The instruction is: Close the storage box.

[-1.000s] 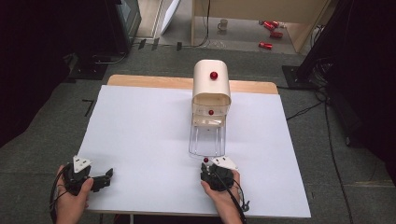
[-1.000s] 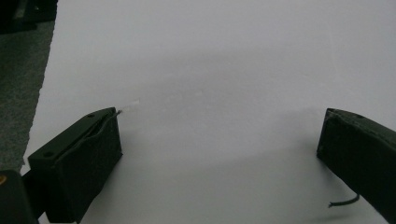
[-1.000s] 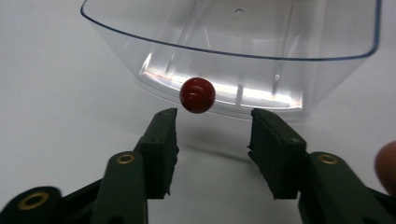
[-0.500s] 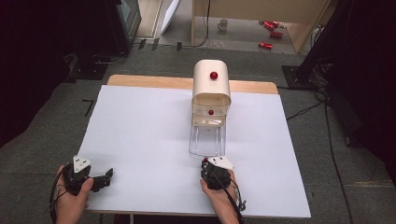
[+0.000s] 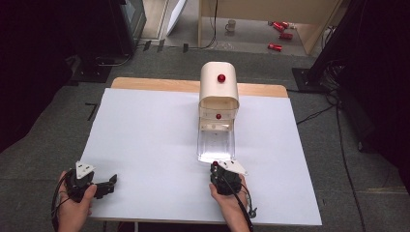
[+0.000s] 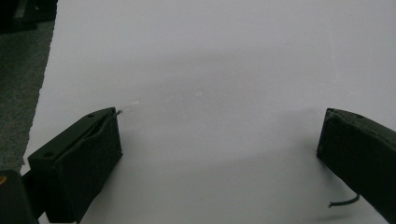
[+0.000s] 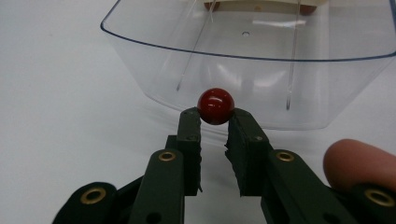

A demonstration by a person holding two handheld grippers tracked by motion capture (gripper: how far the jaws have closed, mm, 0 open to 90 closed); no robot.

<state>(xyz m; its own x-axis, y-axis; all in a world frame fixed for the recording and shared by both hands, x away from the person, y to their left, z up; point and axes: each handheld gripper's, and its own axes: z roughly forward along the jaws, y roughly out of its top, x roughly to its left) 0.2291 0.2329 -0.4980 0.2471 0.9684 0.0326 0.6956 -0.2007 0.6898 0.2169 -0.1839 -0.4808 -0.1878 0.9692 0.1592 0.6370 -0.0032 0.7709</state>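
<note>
Fingers of my right gripper (image 7: pixel 215 122) have just closed onto the red ball (image 7: pixel 215 105), held at the clear tray's (image 7: pixel 243 70) near rim. I see my left gripper (image 6: pixel 219 140) wide open, empty, over the white worktop (image 5: pixel 145 145).

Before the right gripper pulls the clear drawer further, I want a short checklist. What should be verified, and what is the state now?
1. Right gripper shut on the red knob: ok; its jaws have just been closing and now pinch the knob from both sides.
2. Knob centred between the fingertips: ok, though only the tips hold it.
3. Clear drawer in line with the cream cabinet: ok in the high view.
4. Free table in front of the drawer: ok.
5. Left gripper out of the way: ok, open, far to the side.
6. Cabinet steady against pulling: cannot tell.
</note>
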